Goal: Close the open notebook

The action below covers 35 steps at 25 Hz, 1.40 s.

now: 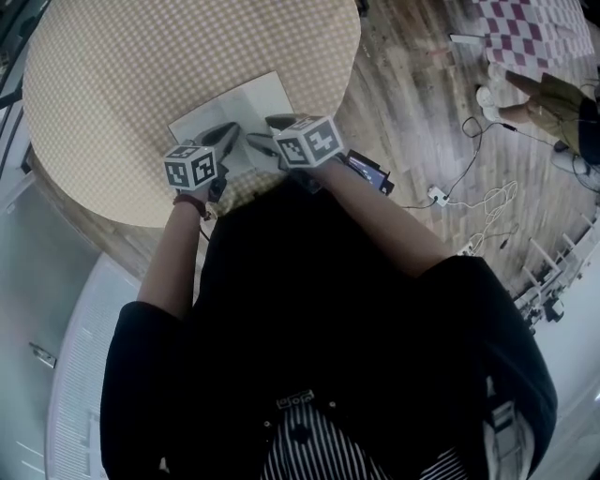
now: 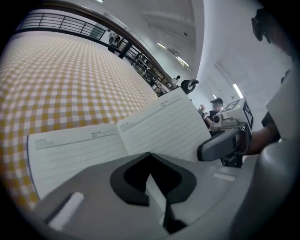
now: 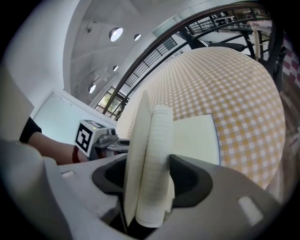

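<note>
An open lined notebook [image 1: 234,105] lies near the front edge of a round table with a yellow-checked cloth [image 1: 122,84]. In the left gripper view its left page [image 2: 75,151] lies flat and its right page [image 2: 164,123] tilts up. My right gripper [image 3: 149,168] is shut on a bundle of pages and cover [image 3: 151,140] that stands upright between its jaws, above the flat page [image 3: 196,136]. My left gripper [image 2: 150,157] hovers over the notebook's near edge, its tips meeting. Both marker cubes [image 1: 192,167] [image 1: 309,141] show in the head view.
The table's rim [image 1: 89,211] runs just in front of my body. To the right lie wooden floor, white cables [image 1: 483,202] and a dark device [image 1: 367,173]. A red-checked table [image 1: 530,28] and a person's legs are at the far right. A railing [image 2: 93,30] lies beyond the table.
</note>
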Motion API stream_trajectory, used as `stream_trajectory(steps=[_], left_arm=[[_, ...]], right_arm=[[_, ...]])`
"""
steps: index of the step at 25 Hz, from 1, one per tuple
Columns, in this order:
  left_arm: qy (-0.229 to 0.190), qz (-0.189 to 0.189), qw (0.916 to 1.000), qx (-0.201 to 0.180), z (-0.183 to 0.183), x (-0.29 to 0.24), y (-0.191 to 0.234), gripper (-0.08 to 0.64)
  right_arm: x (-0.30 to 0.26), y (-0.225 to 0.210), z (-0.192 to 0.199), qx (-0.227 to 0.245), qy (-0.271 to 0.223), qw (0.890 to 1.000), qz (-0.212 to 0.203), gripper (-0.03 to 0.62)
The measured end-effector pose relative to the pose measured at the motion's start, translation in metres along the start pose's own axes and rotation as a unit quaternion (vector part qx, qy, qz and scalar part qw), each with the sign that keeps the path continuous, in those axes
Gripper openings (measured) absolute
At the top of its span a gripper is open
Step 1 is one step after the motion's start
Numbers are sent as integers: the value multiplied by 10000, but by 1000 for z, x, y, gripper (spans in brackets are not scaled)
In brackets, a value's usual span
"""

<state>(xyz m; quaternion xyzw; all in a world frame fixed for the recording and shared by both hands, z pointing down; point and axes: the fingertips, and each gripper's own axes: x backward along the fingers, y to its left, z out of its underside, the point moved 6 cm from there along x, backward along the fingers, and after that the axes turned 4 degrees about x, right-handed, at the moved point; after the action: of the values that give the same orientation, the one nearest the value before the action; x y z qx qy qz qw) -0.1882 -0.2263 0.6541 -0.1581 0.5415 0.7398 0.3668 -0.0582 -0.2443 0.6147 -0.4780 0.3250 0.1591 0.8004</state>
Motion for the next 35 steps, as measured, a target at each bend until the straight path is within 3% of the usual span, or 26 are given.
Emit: stream_trajectory(steps=[5,8,17,30,35], left_arm=[[-768,259,9933,828,10,47,7,4],[-1125,177,9871,1128,24,73,20,3],[-1754,547,9600,2114,61,118,55,3],[-2117,1038,9389,2507,72,127,60,3],[-2131,1070,9379,2520,80,129,59,3]], right_arm=[[5,65,-10,403,-213,9966,-687,238],[-11,103,-7,764,-77,9925,-952,238],[-68,155,27,1417,626,9840,-877,238],[-61,177,39,1778,717,9798,-563,238],[-64,182,45,1853,766,9785,-484,238]])
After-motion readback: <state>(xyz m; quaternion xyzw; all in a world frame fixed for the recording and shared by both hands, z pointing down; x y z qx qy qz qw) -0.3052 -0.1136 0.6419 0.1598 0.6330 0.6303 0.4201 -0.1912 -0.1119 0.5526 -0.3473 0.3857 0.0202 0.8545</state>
